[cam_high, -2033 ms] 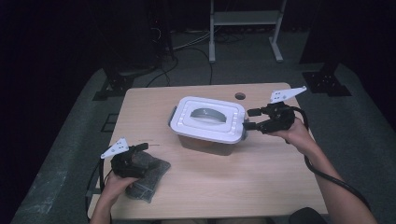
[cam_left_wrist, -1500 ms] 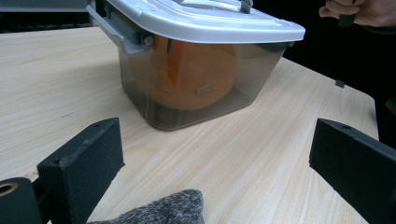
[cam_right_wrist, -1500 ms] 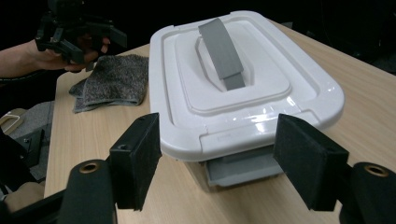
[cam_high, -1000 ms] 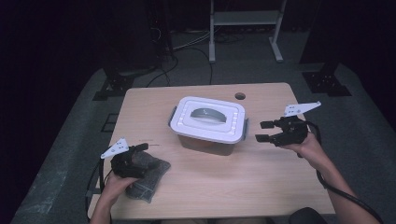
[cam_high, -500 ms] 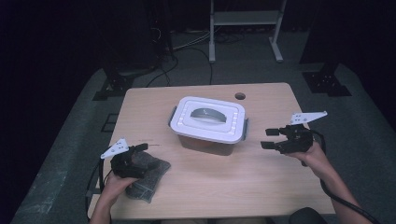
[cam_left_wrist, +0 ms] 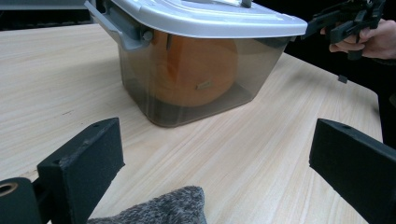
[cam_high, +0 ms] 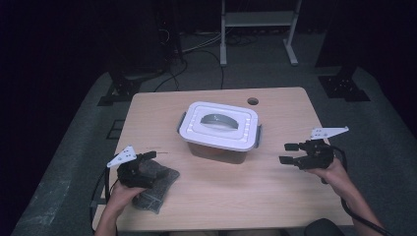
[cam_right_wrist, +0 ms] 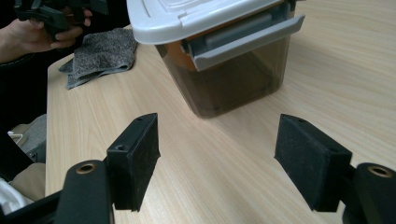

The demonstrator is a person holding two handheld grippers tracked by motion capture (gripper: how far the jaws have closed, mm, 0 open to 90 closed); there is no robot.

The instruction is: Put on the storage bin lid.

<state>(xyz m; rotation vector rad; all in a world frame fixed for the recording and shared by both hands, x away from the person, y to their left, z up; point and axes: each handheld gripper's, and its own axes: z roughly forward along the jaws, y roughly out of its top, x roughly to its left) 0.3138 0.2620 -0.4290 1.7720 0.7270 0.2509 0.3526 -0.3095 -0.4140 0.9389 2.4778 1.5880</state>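
A smoky clear container [cam_high: 219,142] with a white latched lid [cam_high: 220,124] stands mid-table; something orange [cam_left_wrist: 196,70] lies inside it. My right gripper [cam_high: 286,153] hovers to its right, open and empty, jaws toward the container [cam_right_wrist: 224,60]. In the right gripper view its own jaws [cam_right_wrist: 223,156] stand wide over bare wood. A grey cloth [cam_high: 158,183] lies at the front left, and my left gripper [cam_high: 149,161] rests over it, open. The left gripper view has that gripper's jaws [cam_left_wrist: 219,154] wide apart, the cloth's edge [cam_left_wrist: 161,210] below them, and the right gripper [cam_left_wrist: 341,18] farther off.
The wooden table [cam_high: 275,201] has a cable hole [cam_high: 253,101] at the far right. A metal stand [cam_high: 258,19] and cables are on the floor behind. The table's right edge runs just past my right hand [cam_high: 334,172].
My right gripper has drawn back from the container's right side, moving right, toward the front edge and lower, with its jaws open. The left gripper and cloth have stayed put.
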